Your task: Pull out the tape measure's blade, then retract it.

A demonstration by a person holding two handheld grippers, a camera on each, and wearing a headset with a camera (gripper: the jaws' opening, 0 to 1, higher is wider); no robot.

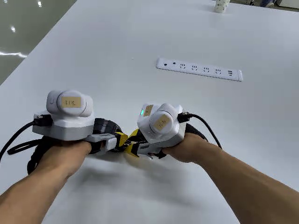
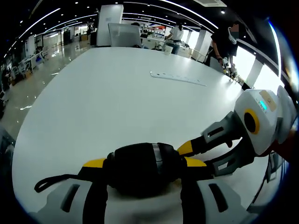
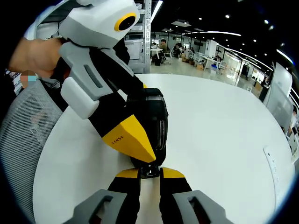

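A black tape measure [image 2: 145, 173] sits clamped between the yellow-tipped jaws of my left gripper [image 2: 145, 163], low over the white table [image 2: 107, 102]. In the head view the left gripper [image 1: 114, 134] and right gripper [image 1: 131, 143] meet tip to tip near the front edge, with the tape measure [image 1: 110, 127] between them. In the right gripper view my right gripper [image 3: 149, 174] is shut on the small end of the blade, right at the case of the tape measure [image 3: 154, 119]. No length of blade shows. The left gripper's yellow fingertip [image 3: 131, 142] lies across the case.
A white power strip [image 1: 199, 69] lies further out on the table, and a paper cup [image 1: 222, 5] stands at the far edge. A black wrist strap [image 2: 51, 182] trails from the case. A grey mesh chair [image 3: 23, 130] stands beside the table. People stand in the background.
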